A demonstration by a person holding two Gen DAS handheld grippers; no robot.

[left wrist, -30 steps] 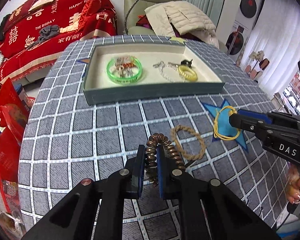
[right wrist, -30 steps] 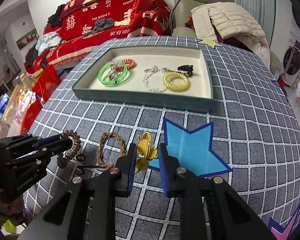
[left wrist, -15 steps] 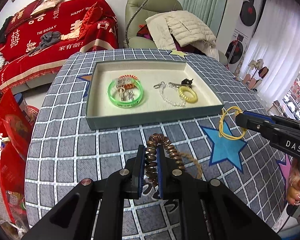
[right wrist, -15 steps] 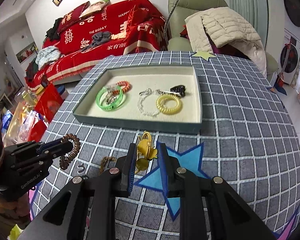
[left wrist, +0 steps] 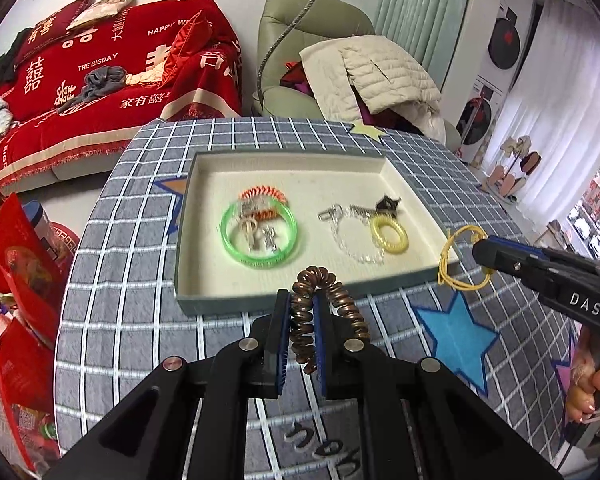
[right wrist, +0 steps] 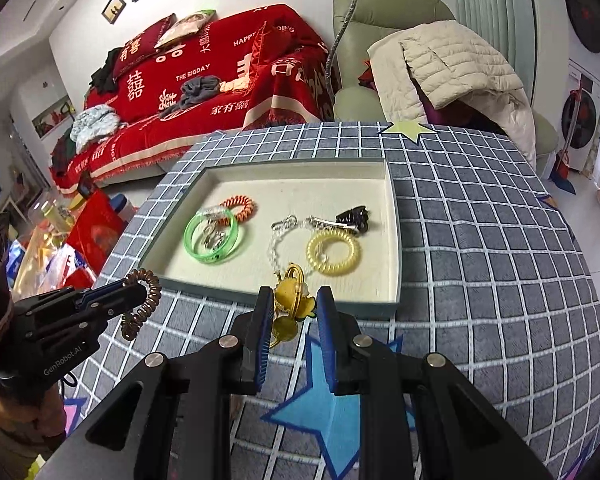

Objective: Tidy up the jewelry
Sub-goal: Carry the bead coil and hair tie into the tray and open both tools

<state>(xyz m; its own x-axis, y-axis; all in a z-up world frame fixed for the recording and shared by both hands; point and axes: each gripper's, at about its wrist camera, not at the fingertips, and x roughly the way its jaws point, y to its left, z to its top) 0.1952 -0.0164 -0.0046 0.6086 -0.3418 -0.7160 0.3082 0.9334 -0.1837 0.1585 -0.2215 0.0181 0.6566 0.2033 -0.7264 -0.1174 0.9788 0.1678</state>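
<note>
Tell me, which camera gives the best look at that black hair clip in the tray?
The right wrist view: the black hair clip lies clear and sharp near the tray's right wall, behind the yellow coil. In the left wrist view the clip is smaller and slightly blurred.

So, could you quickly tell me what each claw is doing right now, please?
Left claw: closed on the brown spiral hair tie, lifted.
Right claw: closed on the yellow hair tie, near the tray.
</note>
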